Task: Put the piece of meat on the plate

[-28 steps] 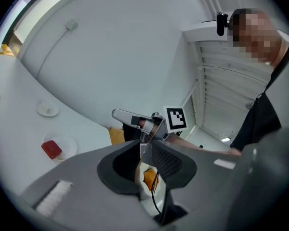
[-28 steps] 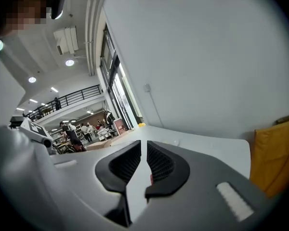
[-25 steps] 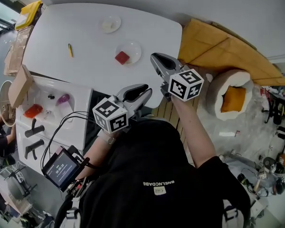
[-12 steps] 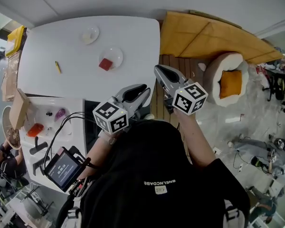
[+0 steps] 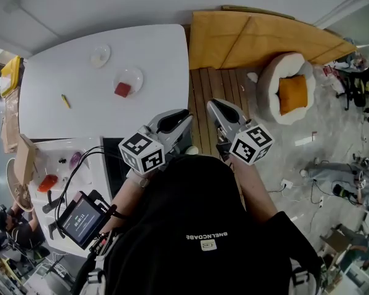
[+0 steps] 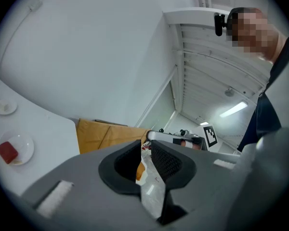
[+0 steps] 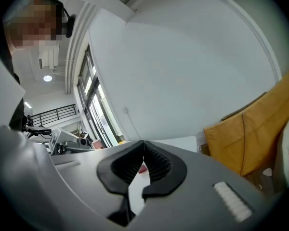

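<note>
A red piece of meat (image 5: 122, 90) lies on a clear plate (image 5: 130, 77) on the white table (image 5: 92, 112); the left gripper view shows the meat (image 6: 8, 152) and plate (image 6: 24, 146) at its far left. My left gripper (image 5: 183, 117) hovers off the table's near right corner, its jaws a narrow gap apart and empty (image 6: 144, 148). My right gripper (image 5: 216, 106) is over the wooden floor strip, well right of the plate, shut on nothing (image 7: 143, 154).
A smaller plate (image 5: 100, 55) and a yellow pencil (image 5: 65, 101) are on the table. An orange mat (image 5: 264, 39) and a round white pet bed (image 5: 291, 94) lie on the floor at right. At left is a white counter (image 5: 61, 158) with a tablet (image 5: 80, 219).
Both grippers have drawn back from the table and swung right; the right one now hangs over the wooden floor. The table and plate have slid left in the head view.
</note>
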